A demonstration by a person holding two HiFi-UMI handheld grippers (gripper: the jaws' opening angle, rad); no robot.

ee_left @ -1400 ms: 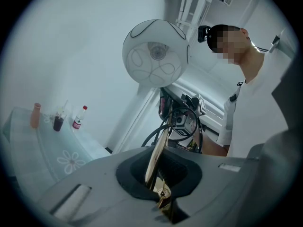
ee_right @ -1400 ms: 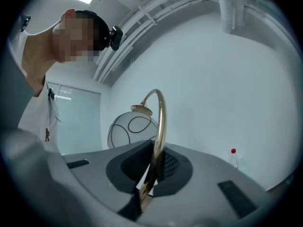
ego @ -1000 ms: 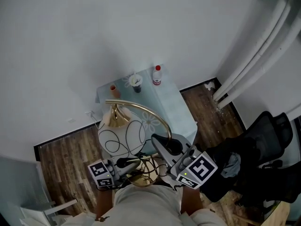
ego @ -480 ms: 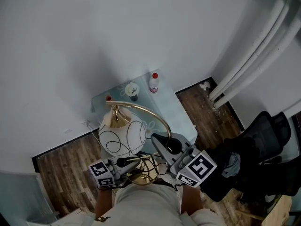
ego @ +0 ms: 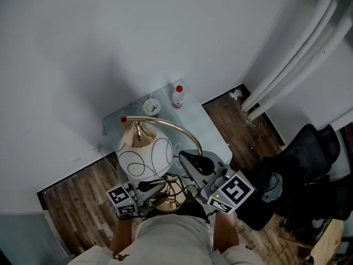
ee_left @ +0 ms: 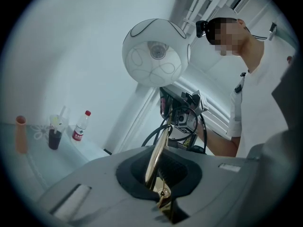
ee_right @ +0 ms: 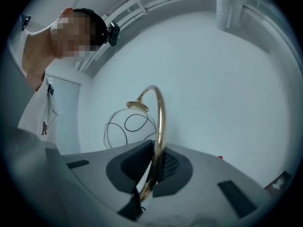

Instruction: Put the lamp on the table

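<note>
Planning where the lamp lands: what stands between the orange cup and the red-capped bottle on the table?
A cup of dark drink, between the orange cup and the bottle; the left gripper view shows it.

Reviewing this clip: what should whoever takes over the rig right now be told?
Left gripper: shut on the lamp's gold stem, low, near the base.
Right gripper: shut on the same stem, higher up.
Lamp: held upright in the air in front of the person, not on the table.
Table: against the wall ahead; bottle and cup at its far end.
Done: lamp gripped and lifted.
Left: bring it over the table, set the base down on a bare part, open both grippers.
</note>
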